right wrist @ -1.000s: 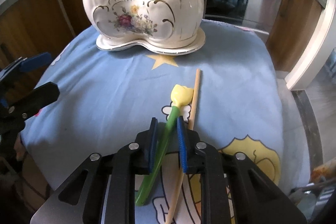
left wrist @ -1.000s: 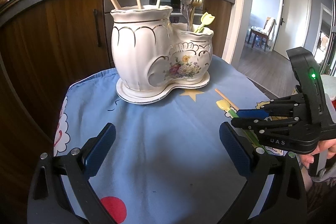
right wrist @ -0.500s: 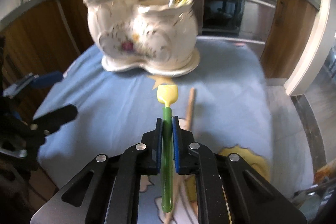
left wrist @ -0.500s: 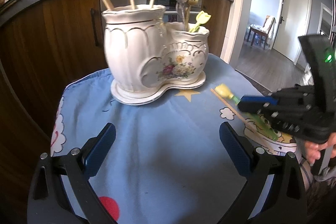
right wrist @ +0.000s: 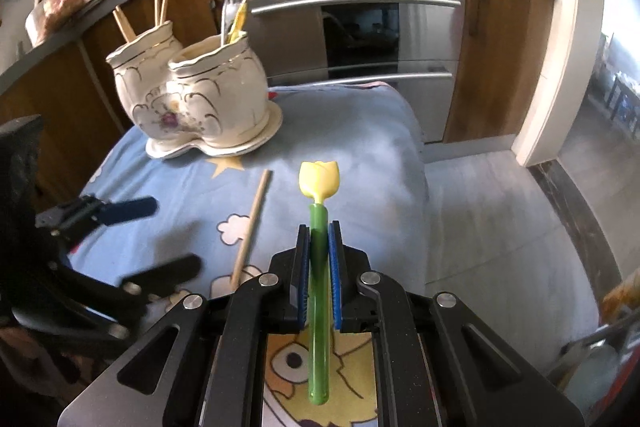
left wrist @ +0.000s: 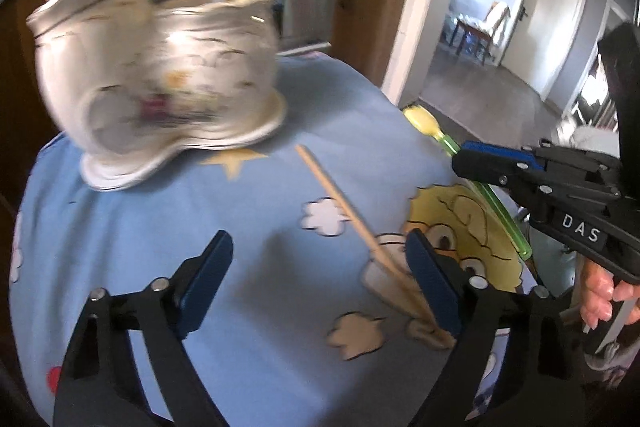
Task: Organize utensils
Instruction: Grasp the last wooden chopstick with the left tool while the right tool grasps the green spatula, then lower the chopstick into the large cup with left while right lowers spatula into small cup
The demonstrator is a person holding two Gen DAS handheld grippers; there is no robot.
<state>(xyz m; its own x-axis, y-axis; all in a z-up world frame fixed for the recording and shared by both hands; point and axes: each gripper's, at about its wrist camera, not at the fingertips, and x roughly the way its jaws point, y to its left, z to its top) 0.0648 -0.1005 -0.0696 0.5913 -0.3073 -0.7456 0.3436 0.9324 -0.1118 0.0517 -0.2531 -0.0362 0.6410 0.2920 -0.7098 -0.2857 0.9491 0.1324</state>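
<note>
At the left, the white double-pot ceramic holder [right wrist: 192,99] stands on the blue cartoon cloth [right wrist: 352,131] with chopsticks and forks in it. The left gripper [left wrist: 320,267] hangs over the cloth, its jaws wide but closing, the wooden chopstick [left wrist: 348,211] lying beside its right finger, ungripped. Further right, the right gripper [right wrist: 319,267] is clamped on the green stem of the yellow tulip-headed utensil [right wrist: 319,183], held above the cloth.

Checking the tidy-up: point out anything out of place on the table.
One wooden chopstick lies loose on the blue cloth, apart from the ceramic holder where the other chopsticks stand. The tulip-topped green utensil is clamped in the right gripper, not stowed.
</note>
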